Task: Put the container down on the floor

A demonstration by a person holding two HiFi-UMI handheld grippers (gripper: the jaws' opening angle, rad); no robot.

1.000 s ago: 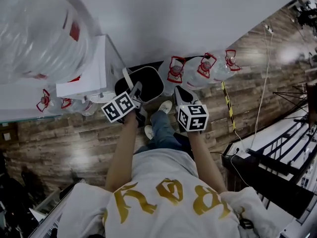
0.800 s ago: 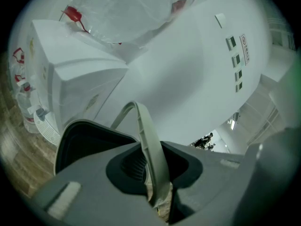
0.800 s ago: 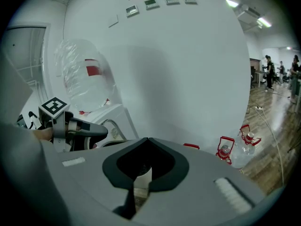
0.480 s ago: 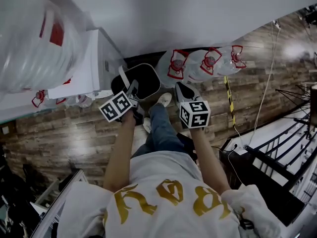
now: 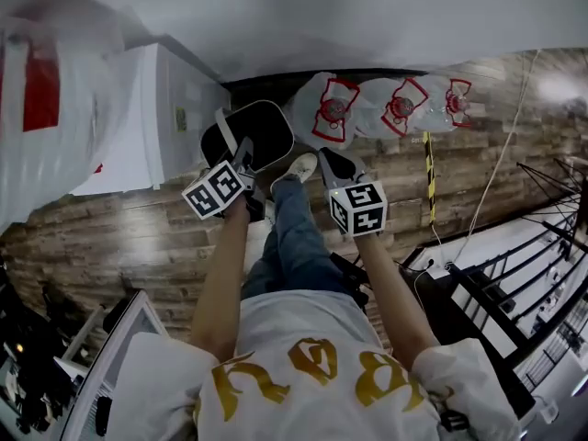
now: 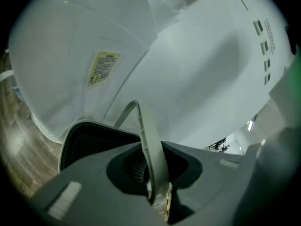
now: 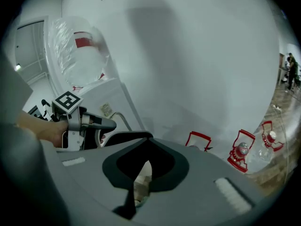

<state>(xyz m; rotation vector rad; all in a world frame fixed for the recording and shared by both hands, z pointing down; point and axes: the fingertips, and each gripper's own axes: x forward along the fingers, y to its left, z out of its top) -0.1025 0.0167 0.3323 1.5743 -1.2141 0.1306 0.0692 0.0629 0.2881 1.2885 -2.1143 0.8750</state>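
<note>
In the head view the left gripper (image 5: 246, 149) is clamped on the pale handle (image 5: 224, 125) of the black container (image 5: 265, 129). The container sits at the far side of the wooden floor (image 5: 138, 237), just right of the white water dispenser (image 5: 170, 108) and just left of a row of clear water bottles (image 5: 395, 107) against the wall. Whether its base touches the floor cannot be told. The right gripper (image 5: 329, 160) is near the container's right side but apart from it, above the person's shoe (image 5: 296, 166).

In the left gripper view the jaws are pressed onto the handle, which arches up and to the left from between them. The container's white-rimmed dark opening lies at the lower left. The dispenser's white side, with a yellow label (image 6: 104, 68), fills the far background.

In the right gripper view the jaws are closed together with nothing gripped between them. To the left is the left gripper with its marker cube (image 7: 67, 100), and the container's dark rim shows just beyond the jaws. The water bottles stand far right by the wall.
</note>
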